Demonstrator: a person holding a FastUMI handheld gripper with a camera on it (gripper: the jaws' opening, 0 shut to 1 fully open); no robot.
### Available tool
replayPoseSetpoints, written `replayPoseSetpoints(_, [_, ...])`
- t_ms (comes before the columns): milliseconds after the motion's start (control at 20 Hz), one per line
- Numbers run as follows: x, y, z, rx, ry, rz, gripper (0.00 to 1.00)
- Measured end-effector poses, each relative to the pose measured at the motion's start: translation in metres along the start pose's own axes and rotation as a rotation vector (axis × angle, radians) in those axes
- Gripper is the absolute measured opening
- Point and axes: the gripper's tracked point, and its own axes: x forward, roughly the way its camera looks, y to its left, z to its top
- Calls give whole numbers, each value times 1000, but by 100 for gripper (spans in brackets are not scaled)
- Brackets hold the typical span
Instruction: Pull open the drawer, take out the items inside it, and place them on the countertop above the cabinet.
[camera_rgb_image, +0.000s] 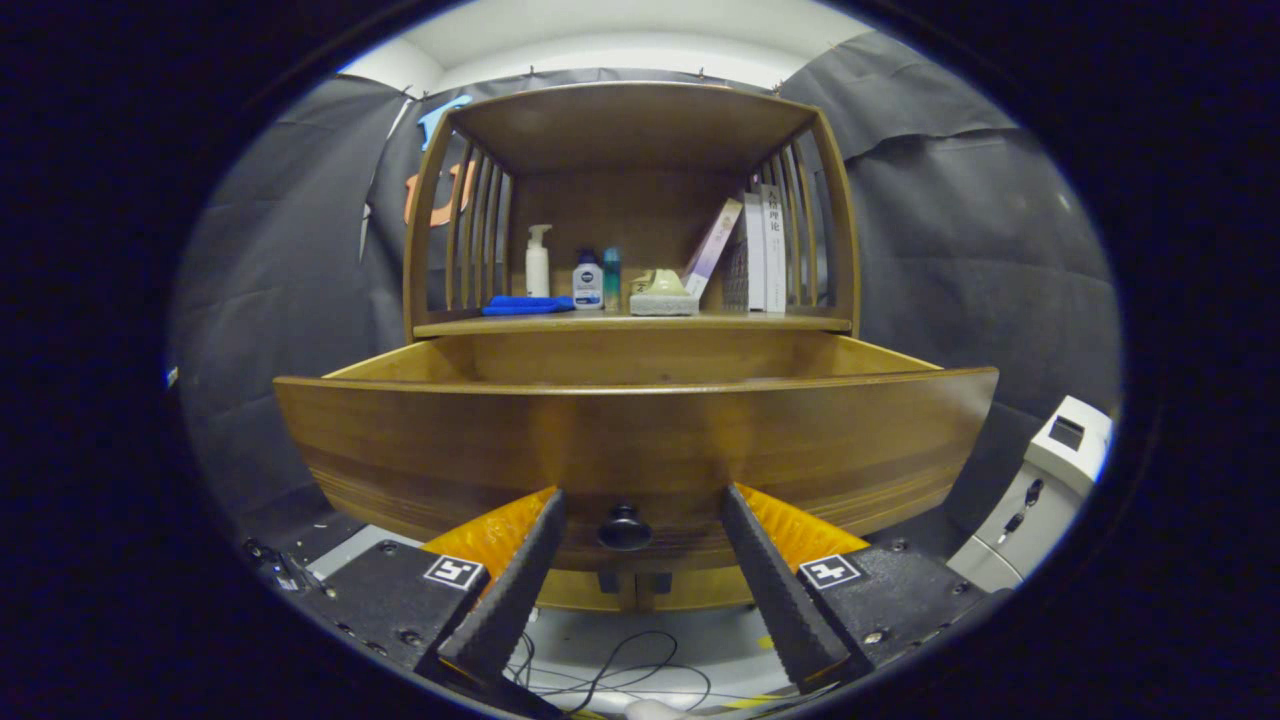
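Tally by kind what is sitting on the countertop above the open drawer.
Bottles: 3, a white pump bottle, a white bottle with a dark cap, a teal bottle
Blue cloth: 1
Tissue pack: 1
Books: at least 3, the upright ones hard to separate
Total: at least 8

Gripper (640, 525) — level, aimed straight forward, its two fingers spread wide apart with nothing pressed between them. The left finger (510, 590) and right finger (775, 590) angle inward toward their tips — the tips stay well separated, with an open gap between.
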Motion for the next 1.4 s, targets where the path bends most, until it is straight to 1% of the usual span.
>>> replayPoseSetpoints(750, [31, 4, 11, 7, 4, 17, 99])
replayPoseSetpoints(900, [46, 8, 17, 15, 1, 14, 99])
replayPoseSetpoints(1050, [71, 12, 31, 27, -17, 8, 99])
replayPoseSetpoints(1100, [80, 12, 31, 29, -1, 4, 99])
replayPoseSetpoints(1400, [119, 17, 42, 26, 4, -8, 99])
